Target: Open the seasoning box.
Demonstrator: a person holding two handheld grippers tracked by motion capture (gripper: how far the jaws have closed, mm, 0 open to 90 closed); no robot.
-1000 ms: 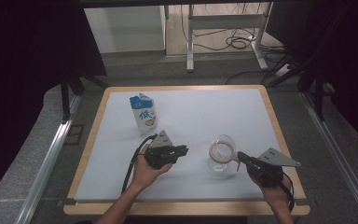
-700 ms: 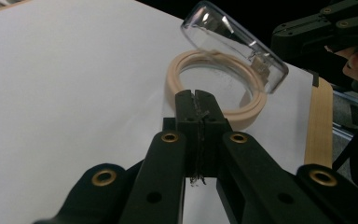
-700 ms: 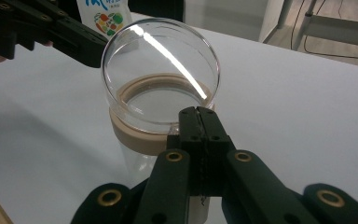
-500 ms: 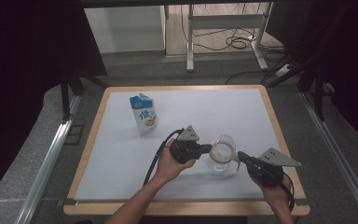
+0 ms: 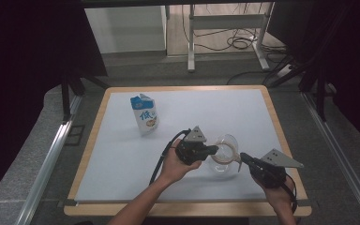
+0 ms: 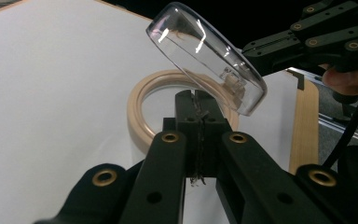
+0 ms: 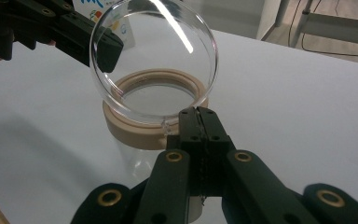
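Blue-white carton reads "低"; both hand-held grippers clenched, right pinching glass lid.

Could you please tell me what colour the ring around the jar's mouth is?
Pale beige ring, clearest in the right gripper view.

lab recording booth, black curtains enclosing a white wood-rimmed desk, cables trailing across the floor behind, metal frame legs standing there

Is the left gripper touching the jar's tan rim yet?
Cannot tell. In the left gripper view, the shut left gripper overlaps the tan rim, with no plain contact or gap.
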